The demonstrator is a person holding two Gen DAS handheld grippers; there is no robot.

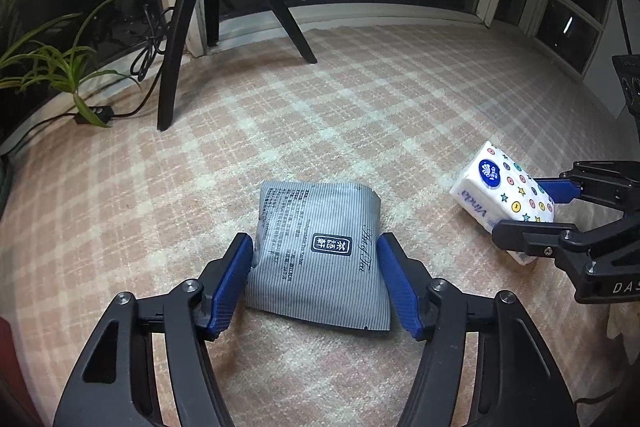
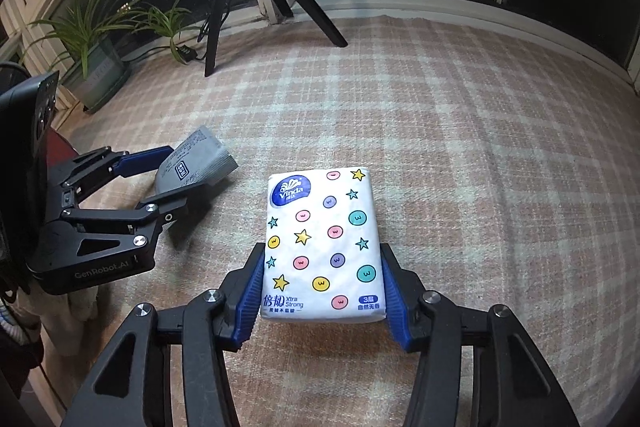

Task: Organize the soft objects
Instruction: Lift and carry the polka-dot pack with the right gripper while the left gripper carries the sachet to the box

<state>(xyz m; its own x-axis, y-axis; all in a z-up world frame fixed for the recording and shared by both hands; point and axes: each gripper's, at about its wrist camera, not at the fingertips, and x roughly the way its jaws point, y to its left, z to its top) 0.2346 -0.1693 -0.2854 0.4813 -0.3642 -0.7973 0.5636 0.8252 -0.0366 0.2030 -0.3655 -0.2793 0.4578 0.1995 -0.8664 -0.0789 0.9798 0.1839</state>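
A grey striped tea sachet pack [image 1: 316,251] sits between the blue pads of my left gripper [image 1: 316,263], which is shut on it, held just above the plaid cloth [image 1: 360,115]. A white Vinda tissue pack with coloured dots and stars [image 2: 322,247] sits between the pads of my right gripper [image 2: 322,275], which is shut on it. The tissue pack also shows at the right of the left wrist view [image 1: 502,195], held by the right gripper [image 1: 528,207]. The left gripper [image 2: 172,175] with the grey pack [image 2: 196,163] shows at the left of the right wrist view.
A black tripod [image 1: 200,11] stands at the far edge of the cloth by the window. A spider plant [image 1: 52,67] and a black cable with a switch [image 1: 94,113] lie at the far left. A planter box [image 2: 96,71] stands at the left.
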